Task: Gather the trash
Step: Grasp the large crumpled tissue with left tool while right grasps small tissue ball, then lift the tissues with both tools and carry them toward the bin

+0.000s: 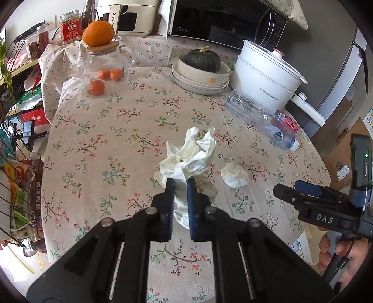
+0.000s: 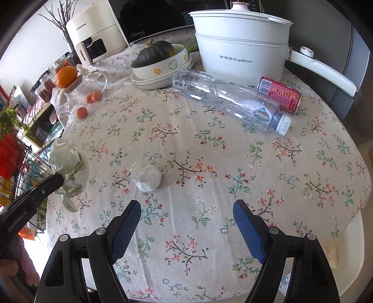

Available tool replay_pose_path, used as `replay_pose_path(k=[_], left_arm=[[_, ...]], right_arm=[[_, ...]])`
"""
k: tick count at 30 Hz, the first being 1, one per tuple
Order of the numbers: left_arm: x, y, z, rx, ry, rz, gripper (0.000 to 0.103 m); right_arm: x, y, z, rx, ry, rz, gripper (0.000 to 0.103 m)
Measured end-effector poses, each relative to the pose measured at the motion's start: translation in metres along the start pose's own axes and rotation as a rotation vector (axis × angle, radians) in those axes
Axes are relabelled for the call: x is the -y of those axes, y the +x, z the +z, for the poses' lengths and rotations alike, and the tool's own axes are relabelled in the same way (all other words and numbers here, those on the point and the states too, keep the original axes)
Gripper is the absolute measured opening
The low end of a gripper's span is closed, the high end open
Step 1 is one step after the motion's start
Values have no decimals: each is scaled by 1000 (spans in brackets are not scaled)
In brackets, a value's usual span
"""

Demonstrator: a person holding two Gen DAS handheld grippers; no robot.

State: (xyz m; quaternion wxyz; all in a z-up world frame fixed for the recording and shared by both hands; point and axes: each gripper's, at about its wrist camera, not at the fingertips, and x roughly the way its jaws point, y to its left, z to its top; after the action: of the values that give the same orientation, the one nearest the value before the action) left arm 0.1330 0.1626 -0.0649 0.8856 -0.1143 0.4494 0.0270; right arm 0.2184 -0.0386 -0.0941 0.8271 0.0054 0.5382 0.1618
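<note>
My left gripper point(image 1: 180, 184) is shut on a large crumpled white tissue point(image 1: 191, 153), held just above the floral tablecloth; it also shows in the right wrist view point(image 2: 70, 170). A small tissue ball point(image 1: 234, 174) lies on the cloth to its right, also in the right wrist view point(image 2: 146, 177). An empty clear plastic bottle point(image 2: 228, 102) and a red can point(image 2: 279, 94) lie on their sides near the white pot. My right gripper point(image 2: 186, 207) is open and empty, over the cloth, near the tissue ball; it shows at the right in the left wrist view point(image 1: 300, 187).
A white Royalstar electric pot point(image 2: 242, 46), stacked dishes with a green squash point(image 2: 158, 63), a glass teapot with an orange on its lid point(image 2: 67, 74), small oranges point(image 1: 96, 87), an air fryer and a microwave point(image 1: 221, 21) stand at the back. A wire rack point(image 1: 14, 186) stands left of the table.
</note>
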Motion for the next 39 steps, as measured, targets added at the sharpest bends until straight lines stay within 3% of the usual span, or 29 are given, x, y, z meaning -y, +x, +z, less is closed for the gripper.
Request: replay_pose_path(k=[7,10,22,24,30,39], left_arm=[[-26,-26,-13,18,-19,-16,11],[-32,-28,-18,16,-12,-13,11],[-41,-26,-25,-10,-17,-22,11],[-39,-26,-25,-10,-13,-22,11],[-35,-23,-24,-15,-5,-24,11],[-26,-28,-26,-4,10,-37,11]], right_arm=[[-37,30,6,13,-62,6,82],[-46,41,8,8,-77,5,76],[-59,66,13,10,-108,-24,45],[-58,68,14,12,-122,-47,32],[-48,60,15,21,-112,-30,14],[-44,26,8,52,-155,-15,14]])
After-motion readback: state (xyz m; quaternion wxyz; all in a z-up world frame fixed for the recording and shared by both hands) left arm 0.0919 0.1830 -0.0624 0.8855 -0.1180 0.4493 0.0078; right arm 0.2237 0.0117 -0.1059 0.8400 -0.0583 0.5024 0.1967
